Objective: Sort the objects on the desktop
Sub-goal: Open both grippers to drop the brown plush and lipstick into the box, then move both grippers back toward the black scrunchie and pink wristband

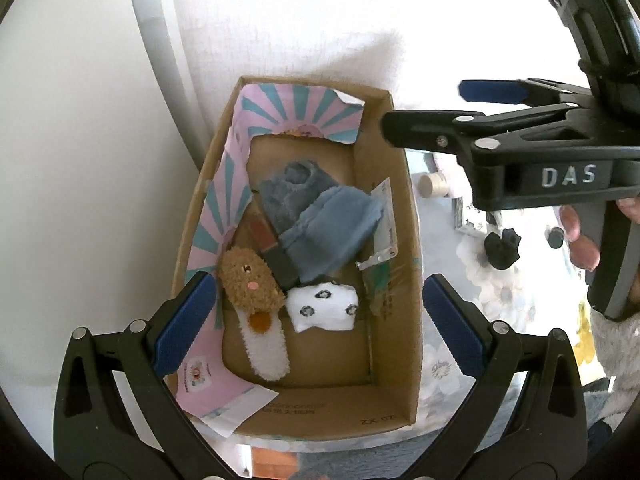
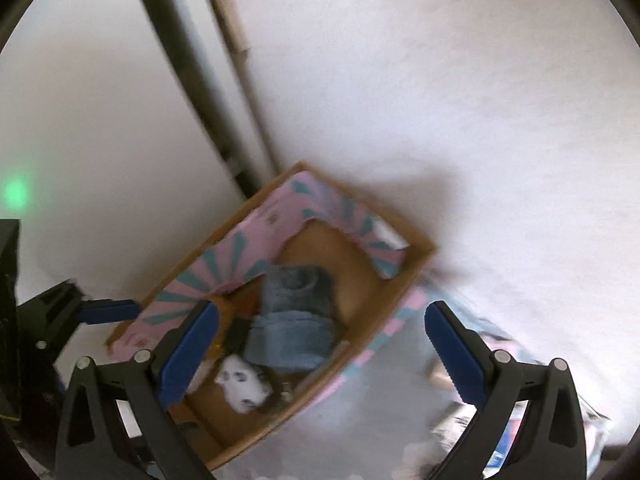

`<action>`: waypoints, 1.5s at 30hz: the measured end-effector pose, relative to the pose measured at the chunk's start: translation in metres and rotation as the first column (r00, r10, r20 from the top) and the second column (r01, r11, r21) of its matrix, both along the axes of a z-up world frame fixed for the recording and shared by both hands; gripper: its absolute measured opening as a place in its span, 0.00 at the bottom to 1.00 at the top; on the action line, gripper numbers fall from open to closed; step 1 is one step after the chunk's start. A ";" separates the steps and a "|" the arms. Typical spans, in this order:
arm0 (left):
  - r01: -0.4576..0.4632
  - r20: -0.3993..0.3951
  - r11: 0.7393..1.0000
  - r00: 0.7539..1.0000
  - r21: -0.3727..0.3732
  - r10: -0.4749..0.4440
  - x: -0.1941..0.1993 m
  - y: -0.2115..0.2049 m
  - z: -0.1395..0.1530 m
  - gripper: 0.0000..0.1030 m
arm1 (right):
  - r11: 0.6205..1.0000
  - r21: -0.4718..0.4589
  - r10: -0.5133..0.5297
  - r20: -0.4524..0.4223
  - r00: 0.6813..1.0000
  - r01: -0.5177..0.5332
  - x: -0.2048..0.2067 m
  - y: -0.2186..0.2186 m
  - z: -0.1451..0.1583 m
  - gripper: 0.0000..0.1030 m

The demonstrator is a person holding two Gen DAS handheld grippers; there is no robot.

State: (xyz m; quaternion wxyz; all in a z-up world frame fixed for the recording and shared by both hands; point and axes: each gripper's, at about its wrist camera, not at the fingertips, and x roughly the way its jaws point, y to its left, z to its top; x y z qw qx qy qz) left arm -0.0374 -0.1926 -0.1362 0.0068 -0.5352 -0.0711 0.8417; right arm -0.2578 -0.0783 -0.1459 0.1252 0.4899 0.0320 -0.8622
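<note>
An open cardboard box (image 1: 400, 208) lined with pink and teal paper stands against the wall. In it lie a blue fuzzy cloth (image 1: 320, 216), a brown plush toy (image 1: 250, 280), a white spotted sock (image 1: 322, 306) and a packaged item (image 1: 382, 224). My left gripper (image 1: 316, 324) hangs open and empty over the box's near end. My right gripper (image 1: 424, 112) reaches in from the right, open and empty, above the box's far right corner. In the blurred right wrist view the right gripper (image 2: 320, 344) is open over the box (image 2: 400, 308), with the blue cloth (image 2: 296, 320) and white sock (image 2: 242, 386) below.
Right of the box, on a floral tablecloth (image 1: 480, 300), stand a black figurine (image 1: 502, 250), a small cork-topped jar (image 1: 432, 185) and a framed item (image 1: 466, 216). A grey pole (image 1: 160, 40) runs up the wall at left. The table edge (image 1: 320, 438) is just below the box.
</note>
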 end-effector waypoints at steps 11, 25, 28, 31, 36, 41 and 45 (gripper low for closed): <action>0.060 -0.058 0.998 0.996 -0.015 -0.061 -0.001 0.032 0.021 1.00 | 0.992 -0.033 -0.126 -0.015 0.992 0.126 0.037 0.041 0.011 1.00; 0.238 -0.097 0.971 0.966 -0.037 -0.240 -0.020 0.146 0.026 1.00 | 0.915 0.060 -0.394 -0.067 0.917 0.398 0.144 0.208 0.029 1.00; 0.277 -0.086 0.960 0.956 -0.049 -0.281 -0.018 0.175 0.016 1.00 | 0.895 0.058 -0.439 -0.054 0.897 0.441 0.161 0.237 0.021 1.00; 0.317 -0.075 0.946 0.944 -0.069 -0.321 -0.016 0.204 0.002 0.98 | 0.886 0.063 -0.458 -0.038 0.888 0.460 0.174 0.260 0.008 1.00; 0.346 -0.041 0.936 0.936 -0.067 -0.350 -0.022 0.244 -0.030 0.97 | 0.903 0.080 -0.422 -0.016 0.906 0.422 0.189 0.288 -0.019 1.00; 0.287 -0.059 0.956 0.955 -0.062 -0.291 -0.039 0.269 -0.064 0.97 | 0.924 0.101 -0.371 0.007 0.929 0.368 0.185 0.316 -0.059 1.00; 0.221 -0.059 0.973 0.973 -0.058 -0.225 -0.052 0.281 -0.096 0.97 | 0.930 0.111 -0.354 0.005 0.935 0.351 0.165 0.333 -0.090 1.00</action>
